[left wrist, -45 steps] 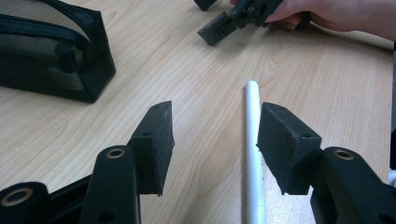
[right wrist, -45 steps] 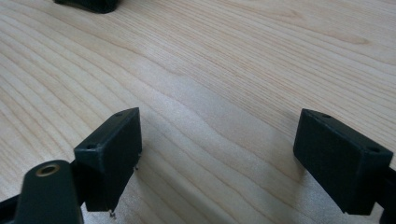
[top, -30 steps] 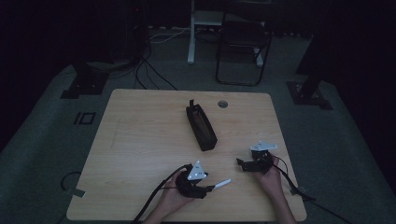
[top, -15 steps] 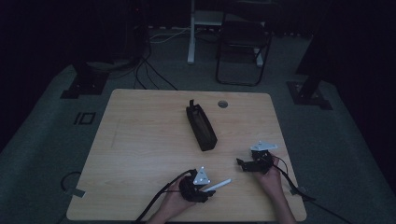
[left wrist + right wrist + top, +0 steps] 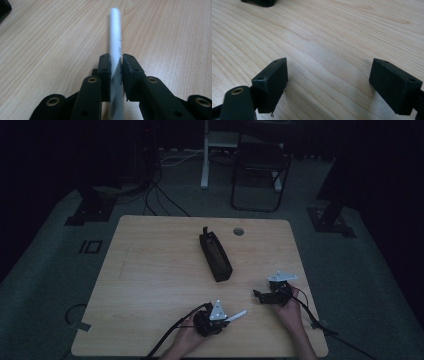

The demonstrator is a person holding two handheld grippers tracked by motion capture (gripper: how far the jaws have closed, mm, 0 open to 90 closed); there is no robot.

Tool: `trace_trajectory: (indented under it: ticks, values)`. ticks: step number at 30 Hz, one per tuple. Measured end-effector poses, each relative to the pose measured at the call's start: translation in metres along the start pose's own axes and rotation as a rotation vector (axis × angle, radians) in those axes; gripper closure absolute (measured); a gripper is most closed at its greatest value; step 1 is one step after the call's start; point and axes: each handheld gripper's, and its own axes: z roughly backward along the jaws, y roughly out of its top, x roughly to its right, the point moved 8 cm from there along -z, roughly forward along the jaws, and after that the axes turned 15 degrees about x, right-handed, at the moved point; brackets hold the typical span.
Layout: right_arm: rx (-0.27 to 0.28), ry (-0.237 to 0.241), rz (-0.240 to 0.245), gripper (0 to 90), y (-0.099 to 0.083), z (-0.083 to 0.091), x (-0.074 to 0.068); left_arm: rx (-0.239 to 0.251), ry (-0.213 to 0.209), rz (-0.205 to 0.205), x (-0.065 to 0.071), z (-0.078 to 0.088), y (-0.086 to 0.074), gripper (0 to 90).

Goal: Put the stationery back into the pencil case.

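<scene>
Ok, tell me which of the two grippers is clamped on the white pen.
The left gripper: its jaws have just been closing and now pinch the white pen. The right gripper stands wide open over bare table.

Both grippers are black, with blocky jaws and brass-ringed screw holes. The left gripper (image 5: pixel 226 319) and right gripper (image 5: pixel 256 294) each carry a grey three-cornered plate. Black cables trail from both.

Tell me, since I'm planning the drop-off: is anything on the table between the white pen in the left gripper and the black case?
Nothing visible: bare wood lies between the white pen, clamped in the left gripper, and the black case.
</scene>
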Motion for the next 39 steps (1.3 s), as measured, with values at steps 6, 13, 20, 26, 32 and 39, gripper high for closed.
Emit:
trace_trajectory:
  ticks: [6,13,20,26,32,39]
  values:
    - [0.0,0.0,0.0,15.2,0.0,0.0,0.0,-0.002,-0.005,0.001,0.0,0.0,0.0,78.4]
    - [0.0,0.0,-0.001,15.2,0.0,0.0,0.0,-0.005,0.004,-0.005,-0.002,0.0,0.001,78.5]
    - [0.0,-0.001,0.0,15.5,0.0,0.0,0.0,-0.011,0.039,0.003,-0.012,0.004,-0.001,78.9]
    - [0.021,-0.001,-0.007,36.7,0.003,0.001,0.0,-0.013,0.08,0.031,-0.028,0.01,-0.004,78.9]
    - [0.02,0.026,0.03,46.1,0.015,-0.003,-0.012,-0.007,0.114,0.041,-0.039,0.016,-0.004,78.9]
    - [0.062,0.03,0.051,58.7,0.044,-0.017,-0.017,0.023,0.167,0.054,-0.052,0.028,0.001,79.0]
